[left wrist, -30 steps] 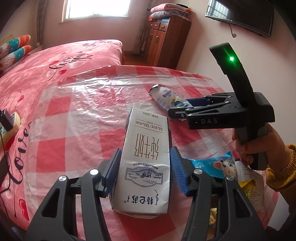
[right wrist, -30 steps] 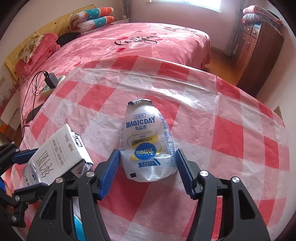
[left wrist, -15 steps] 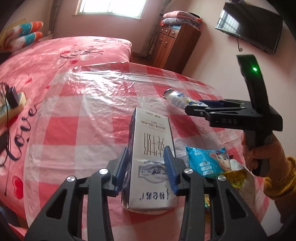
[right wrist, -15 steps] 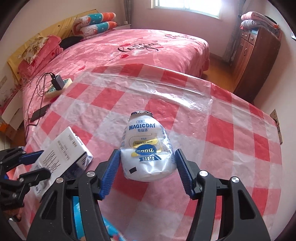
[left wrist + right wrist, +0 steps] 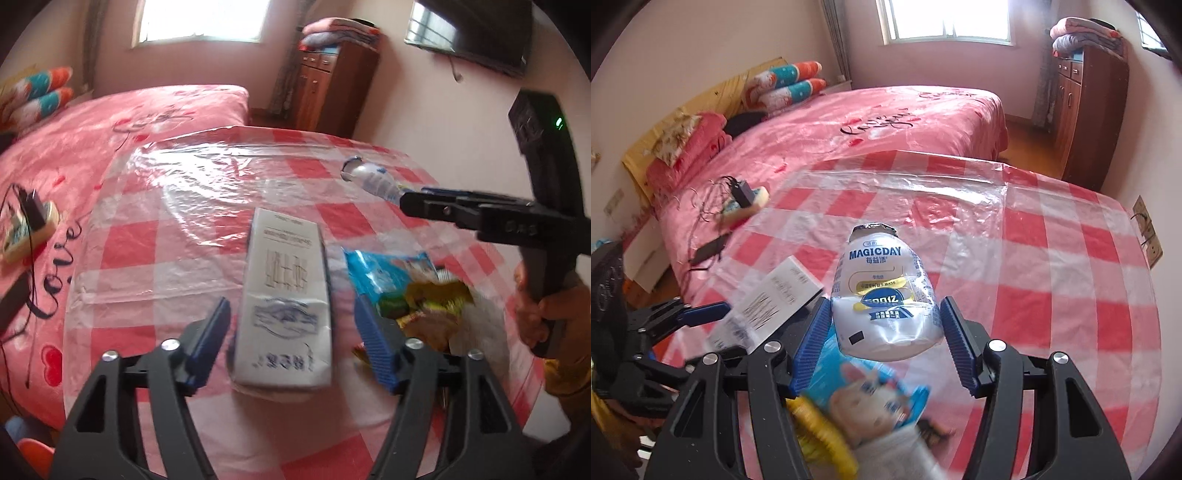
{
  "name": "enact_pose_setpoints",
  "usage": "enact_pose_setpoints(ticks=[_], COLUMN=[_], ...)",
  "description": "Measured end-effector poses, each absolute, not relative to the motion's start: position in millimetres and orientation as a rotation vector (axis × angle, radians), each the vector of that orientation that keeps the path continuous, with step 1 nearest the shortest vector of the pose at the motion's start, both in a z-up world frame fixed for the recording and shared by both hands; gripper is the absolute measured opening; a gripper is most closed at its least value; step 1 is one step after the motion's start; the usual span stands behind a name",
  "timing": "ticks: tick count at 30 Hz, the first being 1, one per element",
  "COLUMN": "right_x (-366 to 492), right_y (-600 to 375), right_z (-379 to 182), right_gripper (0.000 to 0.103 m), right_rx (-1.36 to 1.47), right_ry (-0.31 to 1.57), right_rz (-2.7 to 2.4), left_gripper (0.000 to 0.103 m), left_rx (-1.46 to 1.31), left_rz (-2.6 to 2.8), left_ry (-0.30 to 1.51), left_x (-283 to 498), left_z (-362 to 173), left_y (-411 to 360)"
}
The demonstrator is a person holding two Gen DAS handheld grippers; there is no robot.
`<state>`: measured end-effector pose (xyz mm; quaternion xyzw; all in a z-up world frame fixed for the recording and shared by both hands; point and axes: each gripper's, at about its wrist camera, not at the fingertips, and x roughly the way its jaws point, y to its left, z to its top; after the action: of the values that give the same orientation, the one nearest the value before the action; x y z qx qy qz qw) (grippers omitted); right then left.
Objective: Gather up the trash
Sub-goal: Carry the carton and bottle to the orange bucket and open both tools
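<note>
A white milk carton (image 5: 286,306) lies between the fingers of my left gripper (image 5: 293,332), whose jaws stand wide apart and clear of its sides. It also shows blurred in the right wrist view (image 5: 768,299). My right gripper (image 5: 884,341) is shut on a white MAGICDAY yogurt bottle (image 5: 882,299) and holds it above the red-checked table (image 5: 1052,295). The bottle's neck shows in the left wrist view (image 5: 369,177). A blue snack wrapper (image 5: 388,273) and yellow wrappers (image 5: 432,306) lie in a heap under the right gripper.
A pink bed (image 5: 886,122) lies beyond the table. A charger on a power strip (image 5: 27,221) and cables rest on it. A wooden cabinet (image 5: 328,88) stands by the far wall. A wall socket (image 5: 1147,236) is at the right.
My left gripper has opened and let go of the milk carton. My right gripper has lifted the yogurt bottle higher and over the wrapper heap.
</note>
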<state>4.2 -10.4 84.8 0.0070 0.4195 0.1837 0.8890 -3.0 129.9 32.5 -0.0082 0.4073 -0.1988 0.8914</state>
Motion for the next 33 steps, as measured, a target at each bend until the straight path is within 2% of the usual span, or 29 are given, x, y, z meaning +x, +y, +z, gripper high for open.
enact_pose_setpoints(ticks=[4,8,33], right_x=[-22,-45,-118], right_y=[-10,-9,15], right_z=[93,100,77], right_gripper=[0.061,0.061,0.061], right_rx=[0.045,0.071,0.127], right_ry=[0.846,0.825,0.889], right_rz=[0.400,0.415,0.490], left_gripper=[0.072,0.066,0.063], left_rx=[0.067,0.099,-0.143], left_rz=[-0.368,-0.327,-0.239], left_ry=[0.865,0.862,0.856], left_x=[-5,-5,-68], left_z=[23,18,24], left_y=[120,117,169])
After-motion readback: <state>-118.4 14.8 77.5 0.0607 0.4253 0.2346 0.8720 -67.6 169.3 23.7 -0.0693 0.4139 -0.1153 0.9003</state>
